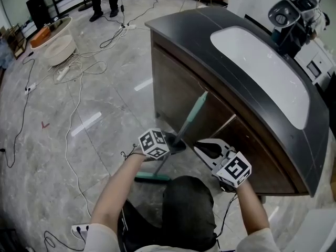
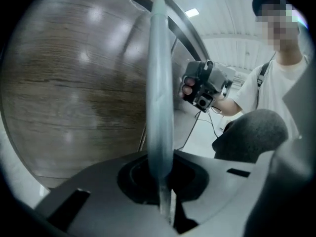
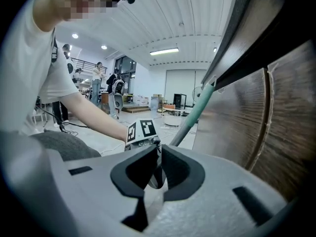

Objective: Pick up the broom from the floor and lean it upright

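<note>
On my left, my left claw [image 1: 176,142] is clamped round the teal handle of the broom [image 1: 192,118], low on the shaft; in the left gripper view the handle runs straight through its jaws. The broom stands steeply, with its head [image 1: 152,178] down on the floor [image 1: 105,104] and its top end touching the wooden front of the dark counter [image 1: 178,83]. I judge the leaning step nearly done: next I must check that it rests steady, then ease the jaws apart without nudging it. To the right, my right claw [image 1: 203,149] is drawn together on nothing, just beside the handle. I count one broom, one counter, two claws
</note>
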